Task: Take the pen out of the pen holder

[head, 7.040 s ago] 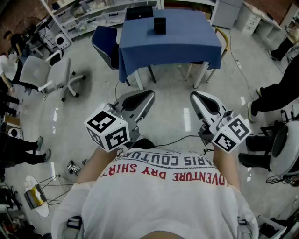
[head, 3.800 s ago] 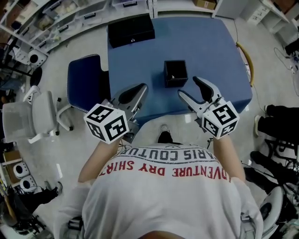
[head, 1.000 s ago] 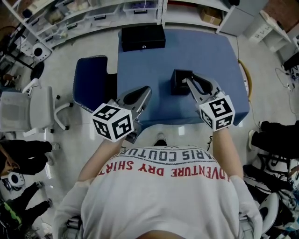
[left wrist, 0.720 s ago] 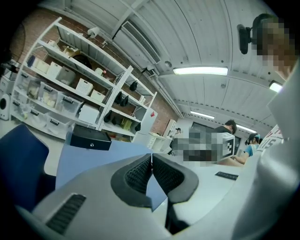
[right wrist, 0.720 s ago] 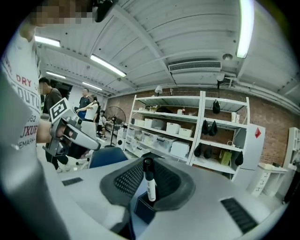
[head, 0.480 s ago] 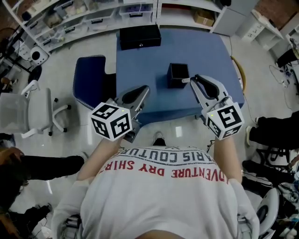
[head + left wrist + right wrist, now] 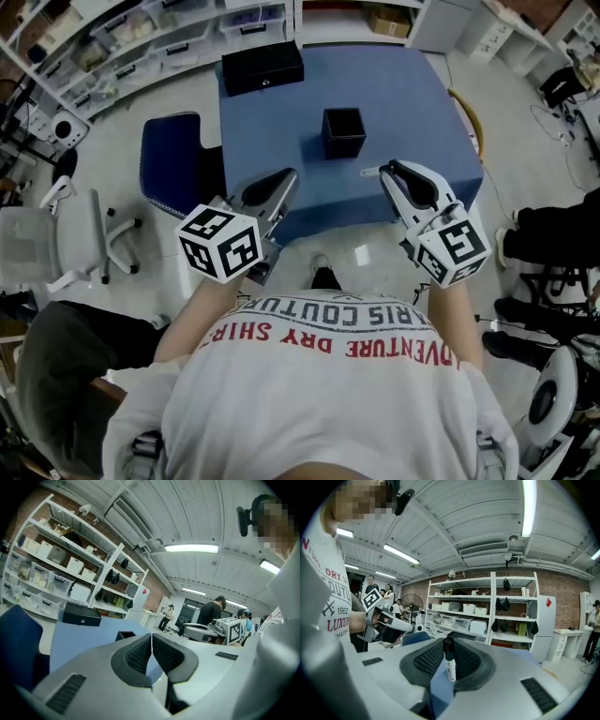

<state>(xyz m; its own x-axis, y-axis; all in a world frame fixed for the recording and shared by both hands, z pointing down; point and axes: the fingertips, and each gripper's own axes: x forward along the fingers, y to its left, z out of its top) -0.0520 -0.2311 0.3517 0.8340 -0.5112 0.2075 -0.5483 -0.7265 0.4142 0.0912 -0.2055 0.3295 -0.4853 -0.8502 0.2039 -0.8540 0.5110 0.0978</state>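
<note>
The black square pen holder (image 7: 343, 132) stands in the middle of the blue table (image 7: 412, 94); in the left gripper view the pen holder (image 7: 125, 634) shows just beyond the jaws. My right gripper (image 7: 386, 171) hangs over the table's near edge, right of and nearer than the holder, shut on a pen (image 7: 370, 172). The right gripper view has that white pen with a black cap (image 7: 449, 663) upright between the pads of the right gripper (image 7: 448, 645). My left gripper (image 7: 286, 177) is at the table's near left edge, shut with nothing in it; its pads (image 7: 140, 652) meet.
A black box (image 7: 262, 66) lies at the table's far left. A blue chair (image 7: 173, 164) stands against the table's left side, with a white swivel chair (image 7: 66, 244) further left. People stand at lower left (image 7: 56, 375) and at right (image 7: 553, 234). Shelving runs behind the table.
My right gripper has drawn back from the pen holder toward the near table edge, bringing the pen out with it. The left gripper has shifted only a little.
</note>
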